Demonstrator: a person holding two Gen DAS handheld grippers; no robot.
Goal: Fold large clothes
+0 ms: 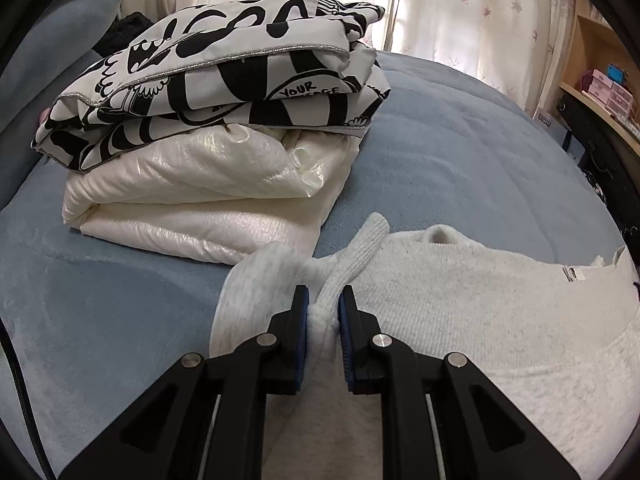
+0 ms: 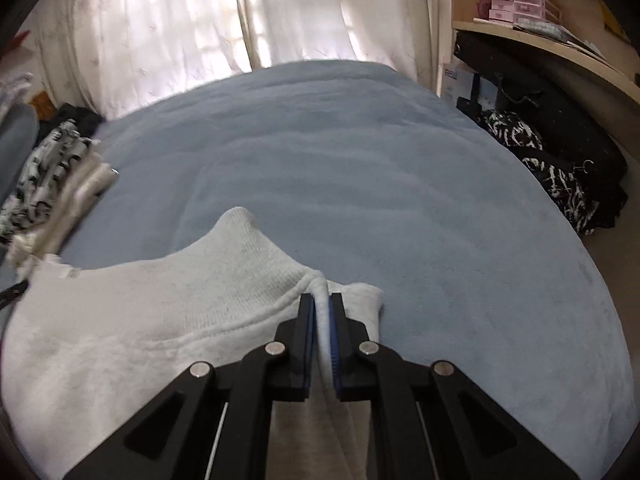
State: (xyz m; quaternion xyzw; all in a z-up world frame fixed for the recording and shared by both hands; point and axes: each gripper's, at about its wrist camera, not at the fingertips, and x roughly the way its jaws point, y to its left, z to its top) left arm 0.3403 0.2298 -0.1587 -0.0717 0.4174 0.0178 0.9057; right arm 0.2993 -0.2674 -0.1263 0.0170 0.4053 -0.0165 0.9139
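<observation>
A light grey sweatshirt lies on the blue bedspread, its ribbed band towards the far side. My left gripper is shut on a bunched fold of the ribbed edge at the garment's left corner. In the right wrist view the same sweatshirt spreads to the left, and my right gripper is shut on a pinched fold of its edge at the right corner. Both pairs of blue pads press the fabric between them.
A stack of folded clothes sits at the left: a black-and-white printed piece on a shiny white padded one. Curtains hang behind the bed. A wooden shelf with pink boxes and dark bags stands at the right.
</observation>
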